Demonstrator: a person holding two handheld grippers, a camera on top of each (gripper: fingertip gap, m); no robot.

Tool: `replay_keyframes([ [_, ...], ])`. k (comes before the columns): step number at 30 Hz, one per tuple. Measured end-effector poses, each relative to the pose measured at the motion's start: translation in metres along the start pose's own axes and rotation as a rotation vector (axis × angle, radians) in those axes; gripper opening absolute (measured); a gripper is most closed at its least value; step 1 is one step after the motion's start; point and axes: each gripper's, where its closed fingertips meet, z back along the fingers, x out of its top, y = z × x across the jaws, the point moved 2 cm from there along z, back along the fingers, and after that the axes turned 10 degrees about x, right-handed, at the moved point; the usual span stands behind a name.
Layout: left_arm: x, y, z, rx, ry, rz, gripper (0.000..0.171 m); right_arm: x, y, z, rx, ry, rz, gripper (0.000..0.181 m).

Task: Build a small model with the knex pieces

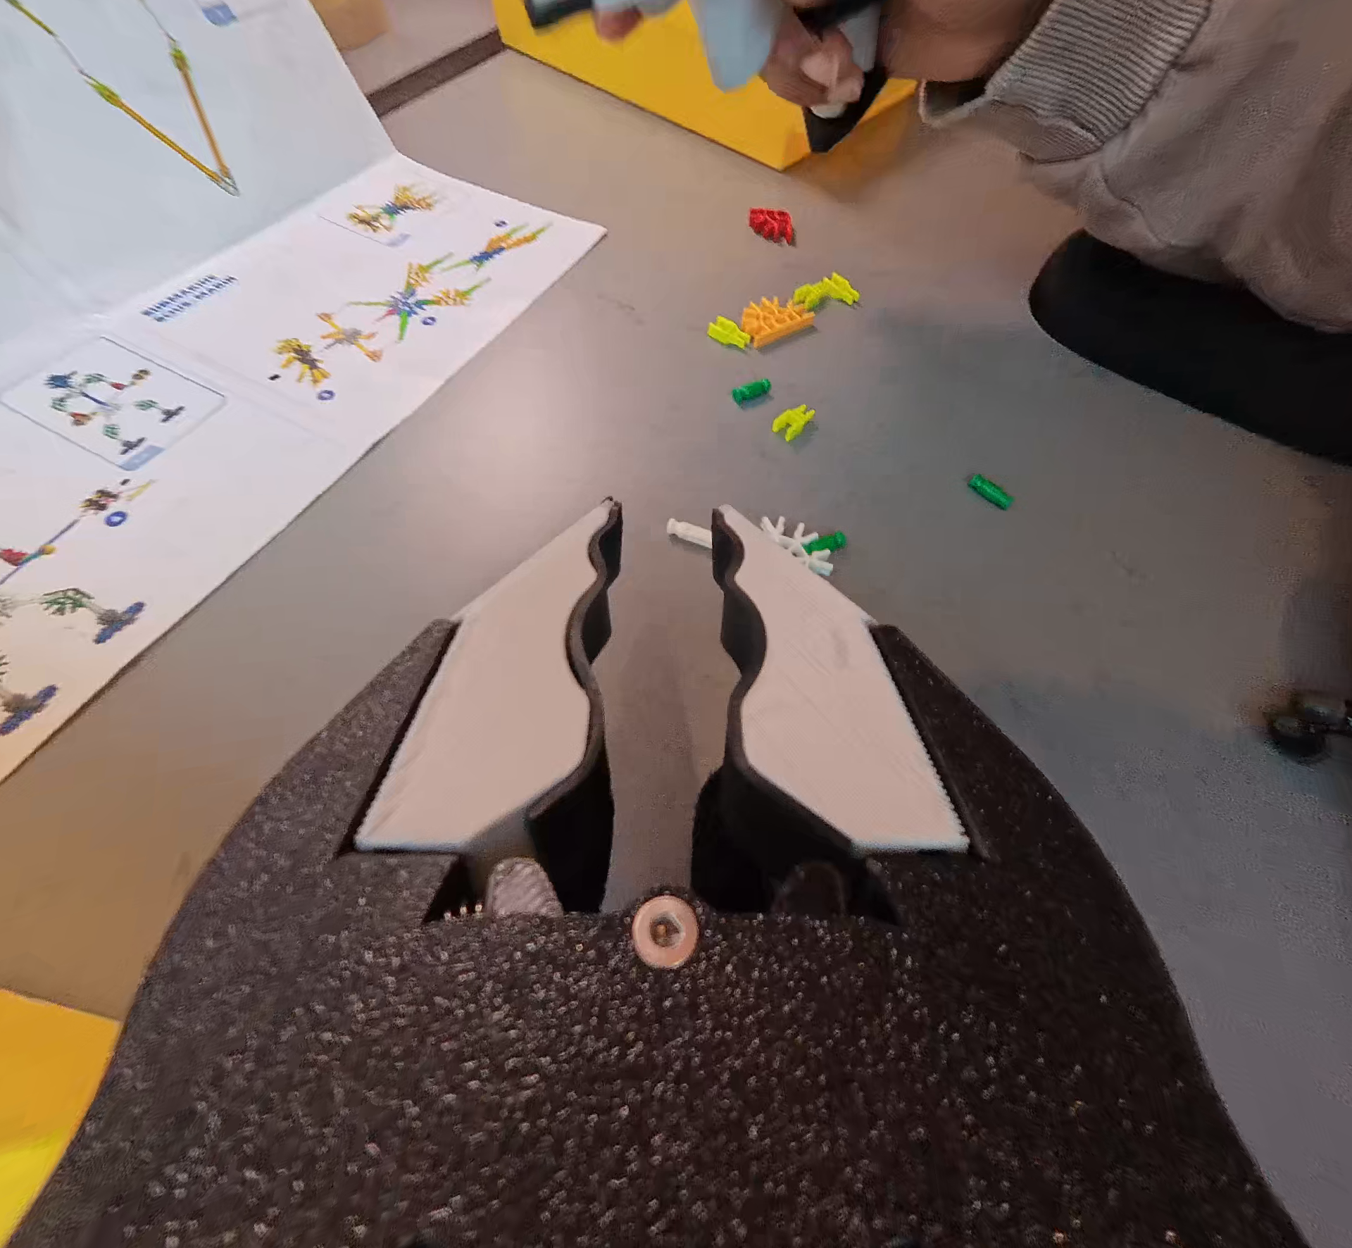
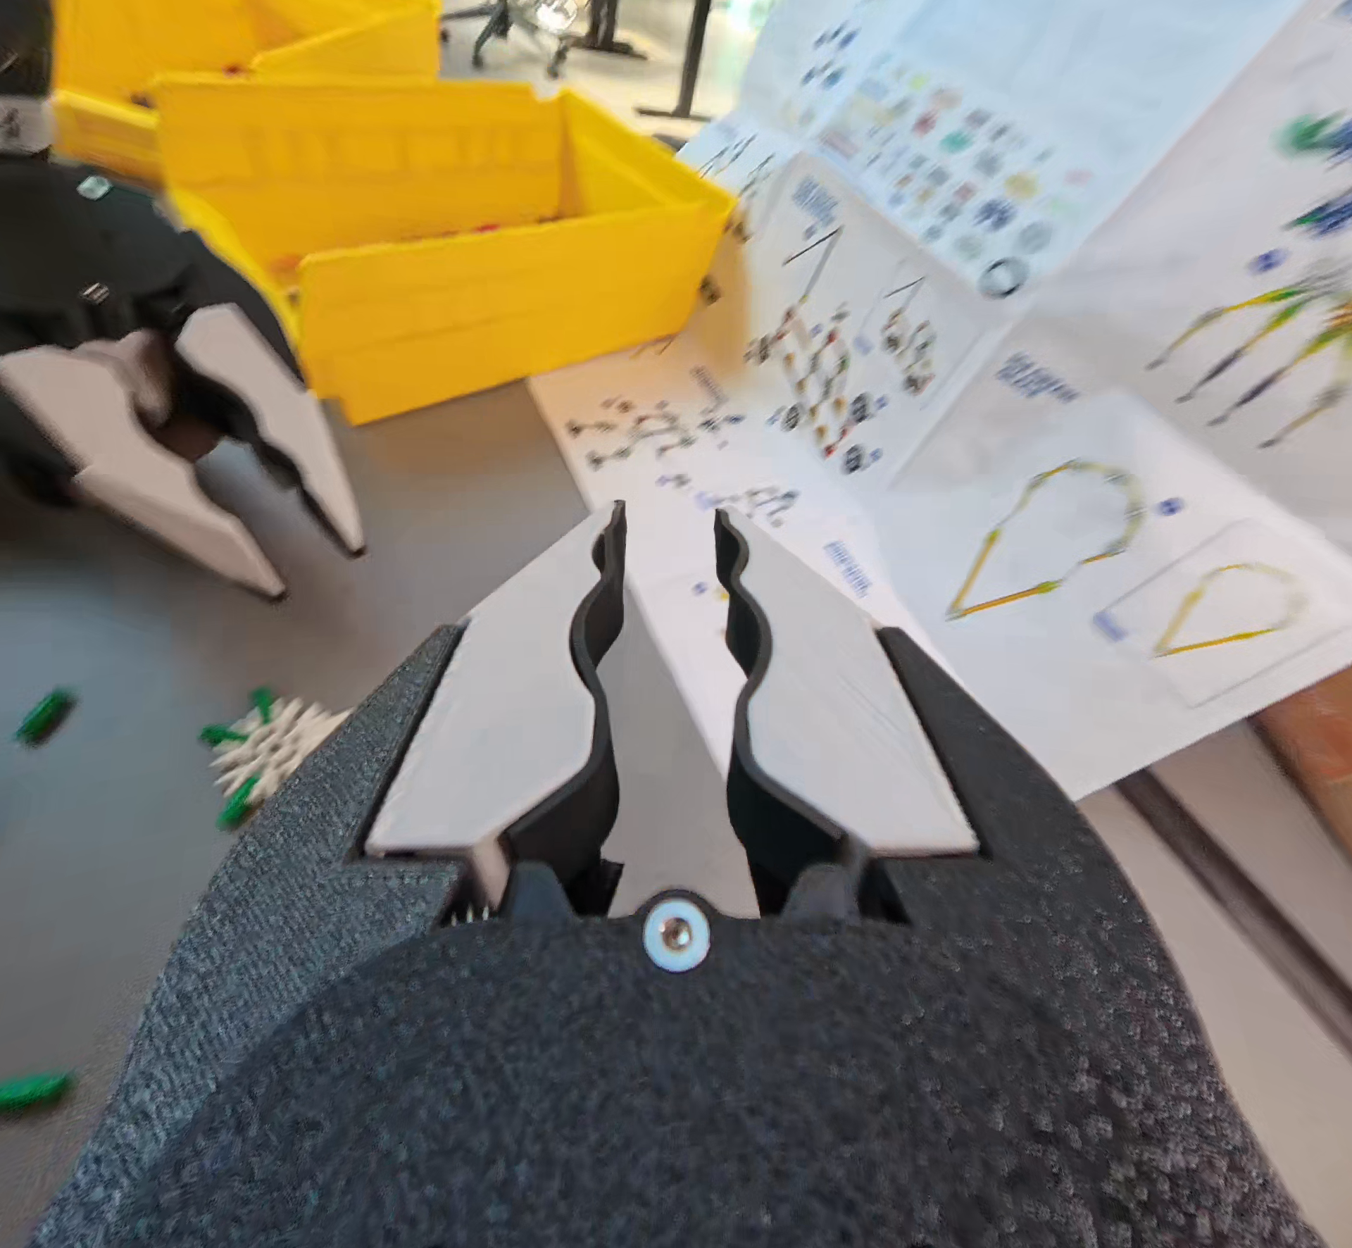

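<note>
Above the grey table (image 1: 512,137): left gripper (image 1: 666,518), jaws parted, empty, tips just short of a white rod (image 1: 688,532) joined to a white snowflake connector (image 1: 794,543) with a green piece (image 1: 830,541). Beyond: loose green (image 1: 751,392), yellow-green (image 1: 792,421), orange (image 1: 779,320) and red (image 1: 772,225) pieces. Right gripper (image 2: 669,518), jaws parted, empty, over the unfolded instruction sheet (image 2: 1024,518); yellow bins (image 2: 439,305) behind.

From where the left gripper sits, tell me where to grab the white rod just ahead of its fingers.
Take the white rod at its bare left end, coming down from above with the left gripper. It lies flat on the grey table, and its right part runs behind the finger towards the white snowflake connector.
</note>
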Motion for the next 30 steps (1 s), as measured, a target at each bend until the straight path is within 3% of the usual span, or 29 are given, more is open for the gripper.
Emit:
replay_keyframes([
  [5,0.006,0.014,0.003,0.115,-0.076,-0.032,0.028,0.067,-0.118,0.003,-0.241,-0.253,0.023,0.018],
  [10,0.004,0.022,0.001,0.157,-0.091,-0.050,0.027,0.070,-0.200,-0.011,-0.371,-0.297,0.008,0.000],
  [18,0.002,0.030,-0.003,0.156,-0.069,-0.018,0.026,0.032,-0.256,-0.044,-0.433,-0.181,-0.040,0.000],
  [30,0.000,0.026,-0.006,0.146,-0.049,-0.041,0.026,0.034,-0.258,-0.043,-0.407,-0.190,-0.056,0.000],
])
